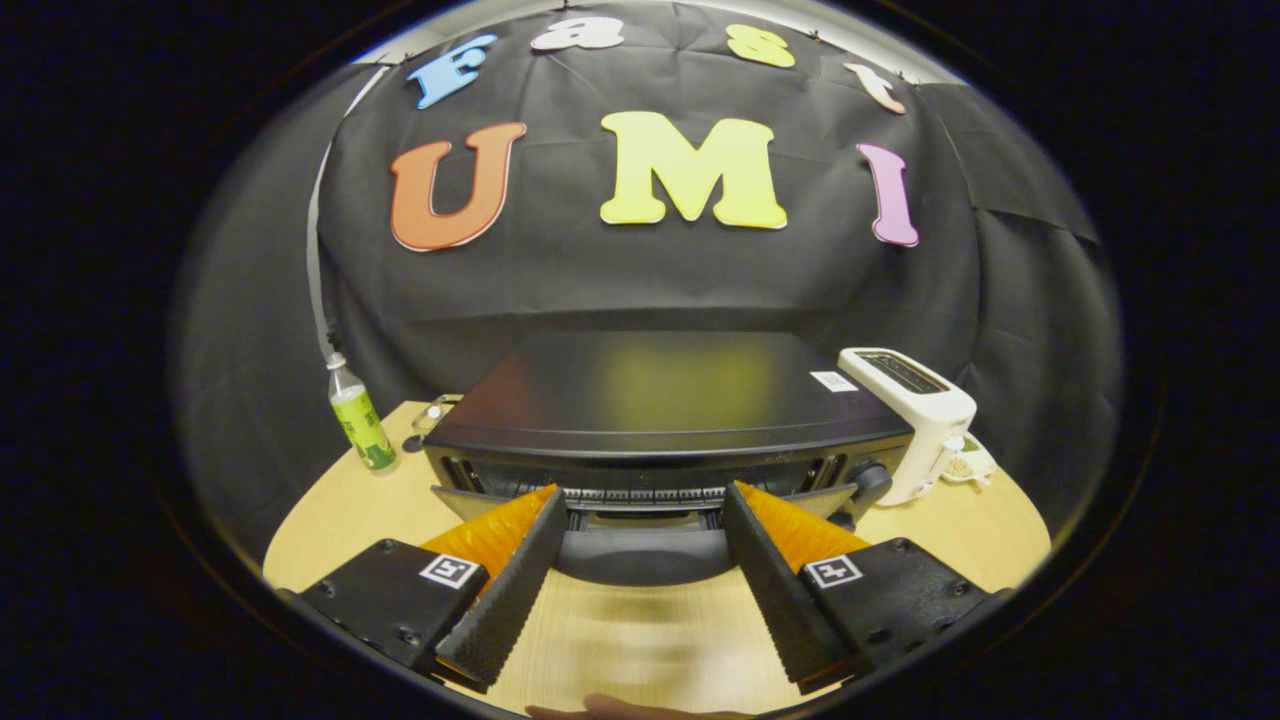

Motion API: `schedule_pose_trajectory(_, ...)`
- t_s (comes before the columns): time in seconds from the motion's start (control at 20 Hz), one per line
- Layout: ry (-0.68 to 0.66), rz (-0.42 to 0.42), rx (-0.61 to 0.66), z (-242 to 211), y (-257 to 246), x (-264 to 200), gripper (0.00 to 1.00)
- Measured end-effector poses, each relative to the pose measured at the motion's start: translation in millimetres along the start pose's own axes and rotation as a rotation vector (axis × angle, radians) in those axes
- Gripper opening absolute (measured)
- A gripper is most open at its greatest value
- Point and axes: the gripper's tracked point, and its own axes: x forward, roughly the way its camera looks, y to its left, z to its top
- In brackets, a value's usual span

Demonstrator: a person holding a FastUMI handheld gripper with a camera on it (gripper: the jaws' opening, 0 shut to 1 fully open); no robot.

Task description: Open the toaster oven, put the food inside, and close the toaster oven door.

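Far left on the round light wooden table (340, 520): clear plastic bottle with green label (360, 418), upright, a small clear thing just right of it. Far right: white pop-up toaster (915, 415), near the table's edge.

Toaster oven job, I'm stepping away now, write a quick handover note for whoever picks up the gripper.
Gripper: open, fingers spread wide either side of the dark handle of the oven door, not pressing on it.
Black toaster oven: on the light wooden table, just ahead of the fingers; its door looks tilted partly open, hard to tell how far.
Nearby: green-labelled plastic bottle to one side, white pop-up toaster to the other.
Done: opening seems under way.
Left: finish opening, put the food inside, close the door.
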Motion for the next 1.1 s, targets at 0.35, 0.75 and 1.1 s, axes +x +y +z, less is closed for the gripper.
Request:
schedule_pose_trajectory(0.35,0.060,0.027,-0.001,-42,-4,-29,1.00)
schedule_pose_trajectory(0.75,0.224,0.010,0.001,-121,-6,-49,1.00)
schedule_pose_trajectory(1.1,0.313,0.044,0.055,-153,-7,-42,1.00)
